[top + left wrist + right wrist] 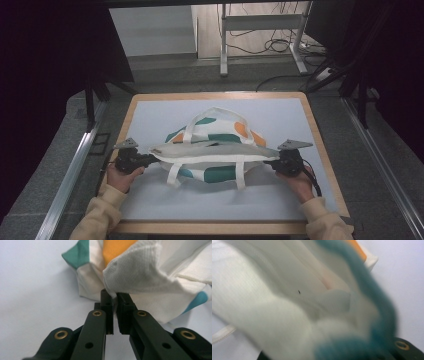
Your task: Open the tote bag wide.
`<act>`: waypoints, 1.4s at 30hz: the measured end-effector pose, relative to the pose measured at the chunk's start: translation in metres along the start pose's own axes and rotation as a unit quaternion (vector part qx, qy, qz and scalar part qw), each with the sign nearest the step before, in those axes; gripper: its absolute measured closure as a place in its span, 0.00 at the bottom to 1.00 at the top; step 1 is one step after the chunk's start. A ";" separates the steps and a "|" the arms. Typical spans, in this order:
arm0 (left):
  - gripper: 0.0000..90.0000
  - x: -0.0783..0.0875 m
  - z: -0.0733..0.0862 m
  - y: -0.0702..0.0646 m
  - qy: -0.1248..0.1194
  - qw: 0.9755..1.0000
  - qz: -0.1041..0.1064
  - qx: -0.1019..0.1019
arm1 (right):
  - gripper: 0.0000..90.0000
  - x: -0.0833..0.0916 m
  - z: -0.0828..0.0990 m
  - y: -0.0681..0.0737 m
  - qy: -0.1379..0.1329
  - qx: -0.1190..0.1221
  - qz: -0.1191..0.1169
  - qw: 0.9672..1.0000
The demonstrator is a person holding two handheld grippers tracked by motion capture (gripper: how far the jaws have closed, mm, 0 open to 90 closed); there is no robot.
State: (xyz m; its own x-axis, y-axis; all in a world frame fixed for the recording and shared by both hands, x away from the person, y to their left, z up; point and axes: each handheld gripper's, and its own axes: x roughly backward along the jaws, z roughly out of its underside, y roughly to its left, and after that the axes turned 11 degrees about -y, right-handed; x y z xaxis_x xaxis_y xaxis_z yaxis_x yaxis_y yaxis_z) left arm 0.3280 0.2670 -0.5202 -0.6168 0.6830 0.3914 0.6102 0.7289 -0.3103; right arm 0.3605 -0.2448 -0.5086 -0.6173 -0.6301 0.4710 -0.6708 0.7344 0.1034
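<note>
White canvas with teal and orange blotches, the tote bag (212,145) lies in the middle of the counter (150,200), its near layer lifted into a taut fold. The left hand-held gripper (150,159) and the right hand-held gripper (267,162) each pinch one end of that edge, probably to keep the cloth straight while folding it over.

Bag cloth close against the camera

White bag (287,315), blurred, with a teal edge and orange patch, drapes over the right claw (352,356); pale desk (407,277) lies behind.
</note>
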 end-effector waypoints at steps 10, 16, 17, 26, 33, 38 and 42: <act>0.95 -0.010 0.004 0.001 0.014 1.000 -0.007 -0.002 | 0.96 -0.010 0.003 0.001 0.014 0.008 0.000 1.000; 0.95 -0.015 0.005 0.001 0.018 1.000 -0.011 -0.002 | 0.96 -0.013 0.004 0.000 0.017 0.006 -0.001 1.000; 0.95 -0.014 0.005 0.001 0.016 1.000 -0.010 -0.001 | 0.96 -0.013 0.004 0.000 0.017 0.005 0.000 1.000; 0.90 -0.005 0.003 0.001 -0.009 1.000 -0.018 -0.006 | 0.89 -0.003 0.001 -0.002 -0.007 0.007 0.008 1.000; 0.56 0.014 0.000 -0.001 -0.044 0.999 -0.016 -0.002 | 0.62 0.016 -0.002 -0.002 -0.026 -0.005 0.027 0.999; 0.32 0.049 -0.005 -0.013 -0.080 0.996 -0.019 -0.022 | 0.53 0.045 -0.005 0.004 -0.059 -0.016 0.036 0.997; 0.42 0.067 -0.011 -0.028 -0.096 0.994 -0.034 -0.047 | 0.56 0.066 -0.006 0.011 -0.075 -0.023 0.029 0.996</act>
State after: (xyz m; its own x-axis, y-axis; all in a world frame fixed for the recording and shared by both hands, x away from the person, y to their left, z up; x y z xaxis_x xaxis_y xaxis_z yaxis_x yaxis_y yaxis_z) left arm 0.2747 0.2917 -0.4760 -0.7358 0.6355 0.2339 0.6023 0.7720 -0.2030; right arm 0.3152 -0.2767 -0.4713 -0.7117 -0.6141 0.3412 -0.6144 0.7796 0.1214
